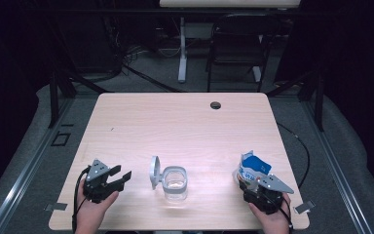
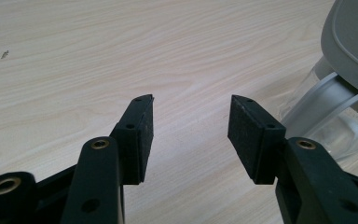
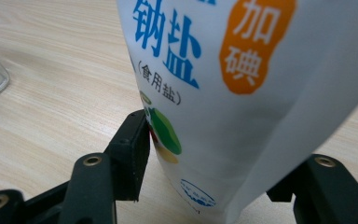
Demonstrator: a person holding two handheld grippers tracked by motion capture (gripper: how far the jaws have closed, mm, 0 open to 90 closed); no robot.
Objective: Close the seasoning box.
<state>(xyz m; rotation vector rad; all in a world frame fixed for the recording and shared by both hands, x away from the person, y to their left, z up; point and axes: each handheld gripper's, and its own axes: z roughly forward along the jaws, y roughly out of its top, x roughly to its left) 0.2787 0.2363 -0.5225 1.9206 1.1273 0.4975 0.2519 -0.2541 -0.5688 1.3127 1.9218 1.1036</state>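
A white and blue salt bag (image 1: 253, 168) with its top torn open stands at the table's front right. My right gripper (image 1: 247, 184) has its jaws around the bag's lower part. In the right gripper view the left pad (image 3: 137, 154) lies against the salt bag (image 3: 242, 93), and the other pad is hidden behind it. A clear glass jar (image 1: 174, 183) with its grey hinged lid (image 1: 154, 171) flipped open stands front centre. My left gripper (image 1: 121, 174) rests left of the jar, open and empty (image 2: 191, 105), with the jar (image 2: 335, 121) to its right.
The light wooden table (image 1: 175, 126) has a cable hole (image 1: 215, 105) near its far edge. A dark chair (image 1: 238, 44) and a white table leg (image 1: 182, 48) stand on the floor beyond the table. The person's hands sit at the front edge.
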